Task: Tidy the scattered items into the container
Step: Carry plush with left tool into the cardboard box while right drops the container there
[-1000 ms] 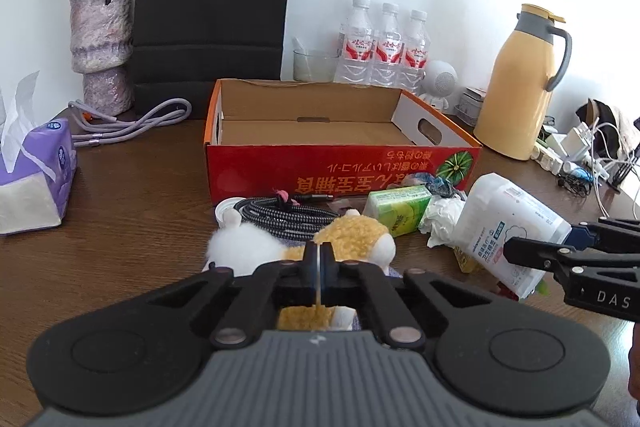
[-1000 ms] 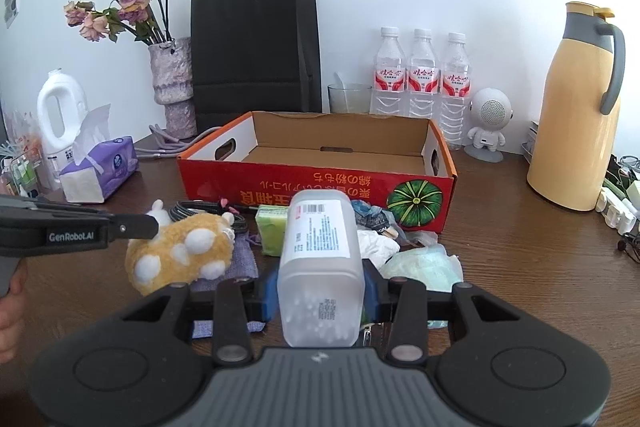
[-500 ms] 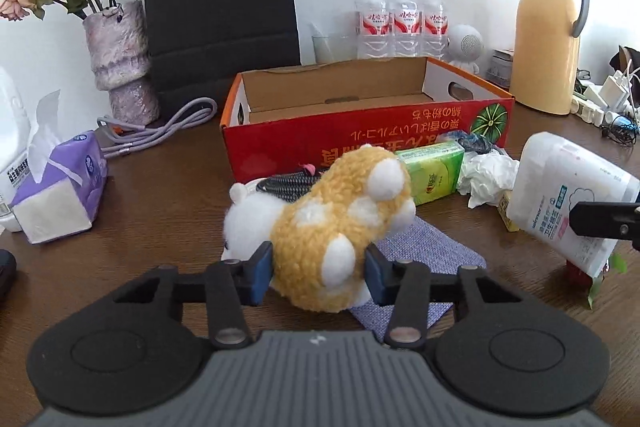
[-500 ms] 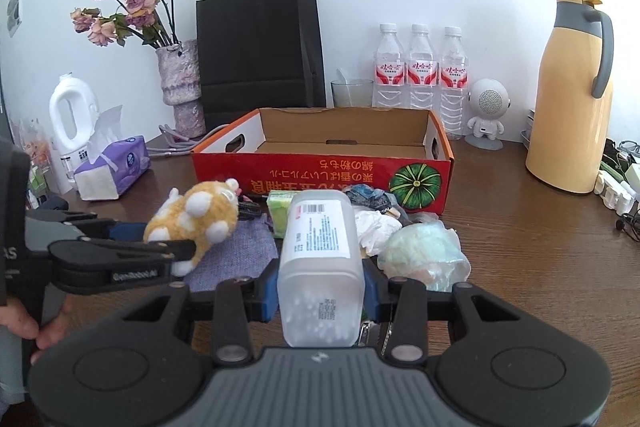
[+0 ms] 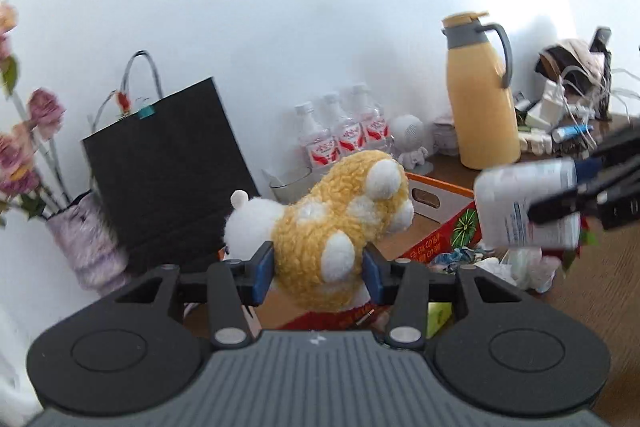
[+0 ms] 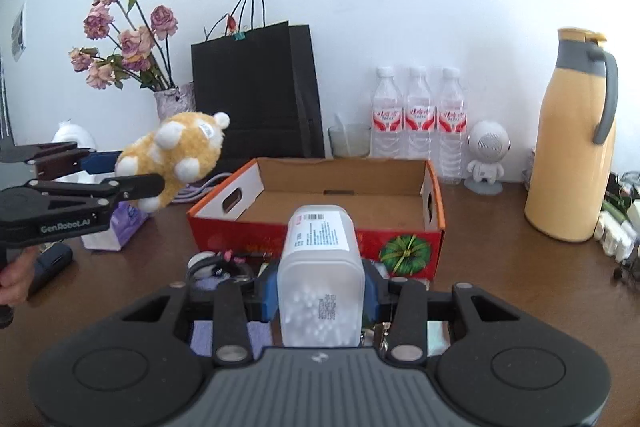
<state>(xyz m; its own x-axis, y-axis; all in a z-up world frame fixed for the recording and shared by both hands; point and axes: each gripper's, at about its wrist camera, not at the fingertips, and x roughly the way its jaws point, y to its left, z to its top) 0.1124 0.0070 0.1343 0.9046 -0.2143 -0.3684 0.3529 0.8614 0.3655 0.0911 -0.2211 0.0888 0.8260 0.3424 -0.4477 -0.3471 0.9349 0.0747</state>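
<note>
Both hands loaded, both raised short of the cardboard box (image 6: pixel 348 183), which sits empty on the wooden table (image 6: pixel 500 247). Left gripper (image 5: pixel 318 269) is clamped across the yellow-and-white plush toy (image 5: pixel 340 219), pads sunk into the fleece at the lower body; most of the toy sticks out ahead of the jaws. Right gripper (image 6: pixel 320 293) pinches a frosted cotton-swab tub (image 6: pixel 320 267) by its sides, label up. Risks: the plush is soft (fleece gives under the pads), so a quick swing could let it roll out before it clears the near wall. The tub is smooth-sided; a tilt might slide it forward. The hands converge on one opening, so they may collide. More clutter still lies before the box front.
</note>
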